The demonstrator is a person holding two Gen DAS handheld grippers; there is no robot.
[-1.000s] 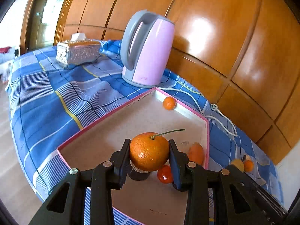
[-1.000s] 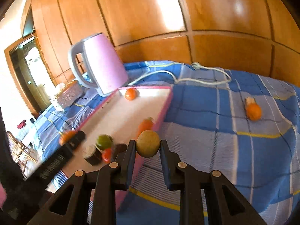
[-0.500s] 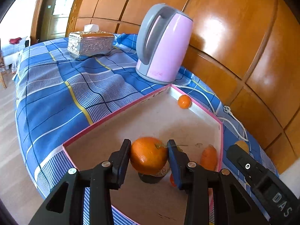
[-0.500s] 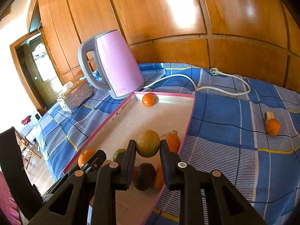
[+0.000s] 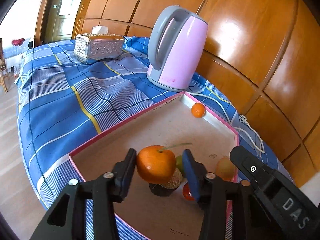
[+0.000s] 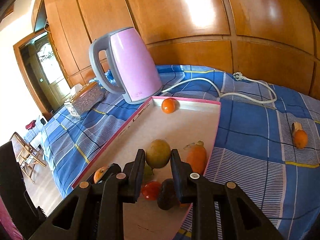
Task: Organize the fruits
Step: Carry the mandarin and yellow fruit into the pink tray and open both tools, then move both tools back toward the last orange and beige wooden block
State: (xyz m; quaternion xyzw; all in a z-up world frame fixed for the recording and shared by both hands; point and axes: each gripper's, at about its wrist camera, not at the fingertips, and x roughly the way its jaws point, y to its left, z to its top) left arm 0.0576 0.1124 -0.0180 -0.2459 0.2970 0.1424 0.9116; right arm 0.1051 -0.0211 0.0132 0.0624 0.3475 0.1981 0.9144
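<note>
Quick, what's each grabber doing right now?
Left gripper: jaws opening, orange touching only one finger, over the tray.
Right gripper: shut on the yellow-green fruit.

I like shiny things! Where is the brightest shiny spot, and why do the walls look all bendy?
Right wrist view: window glare makes a white patch on the wood wall; left wrist view: softer glare. The fisheye lenses curve straight panels in both.

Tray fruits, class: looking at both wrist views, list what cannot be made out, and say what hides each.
- Left view: red fruit and green fruit, mostly behind the left claw and its orange.
- Left view: yellowish fruit is blurred.
- Right view: dark fruit, partly behind the right claw; type unclear.
- Right view: tray near corner, hidden by the claw body.
</note>
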